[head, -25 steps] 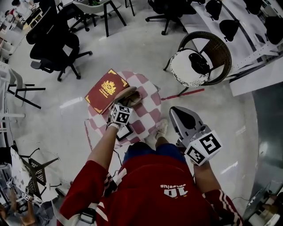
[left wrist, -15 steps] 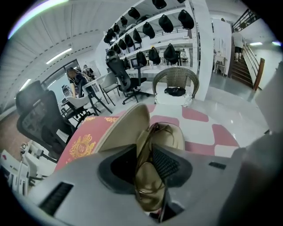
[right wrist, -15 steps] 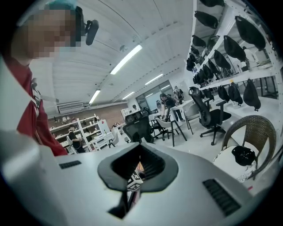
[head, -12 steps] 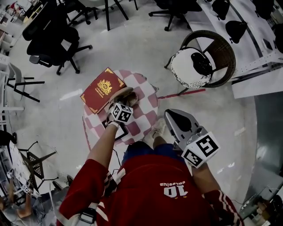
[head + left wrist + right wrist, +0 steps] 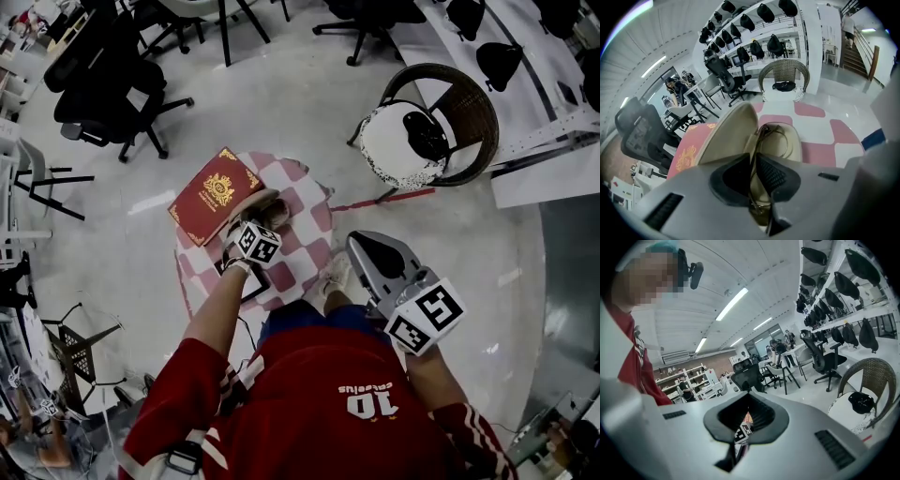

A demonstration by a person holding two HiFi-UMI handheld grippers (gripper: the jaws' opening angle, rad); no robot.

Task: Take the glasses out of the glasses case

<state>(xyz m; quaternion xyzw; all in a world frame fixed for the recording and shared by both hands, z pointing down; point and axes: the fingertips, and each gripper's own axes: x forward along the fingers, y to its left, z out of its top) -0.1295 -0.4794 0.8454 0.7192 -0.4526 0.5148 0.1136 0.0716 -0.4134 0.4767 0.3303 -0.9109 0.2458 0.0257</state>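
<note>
While the left gripper (image 5: 754,176) points steeply down into the open beige oval glasses case (image 5: 729,136), its jaws are closing on the near end of the thin wire-framed glasses (image 5: 772,143). The glasses' long axis runs away toward the frame's upper centre. The raised lid stands at left, with a red gold-crested book (image 5: 208,192) beyond it. The round pink-and-white checked counter (image 5: 305,197) is small, so straight up looks like the clearest way out. The right gripper (image 5: 367,251), at lower right off the counter, has its jaws nearly together and holds nothing.
</note>
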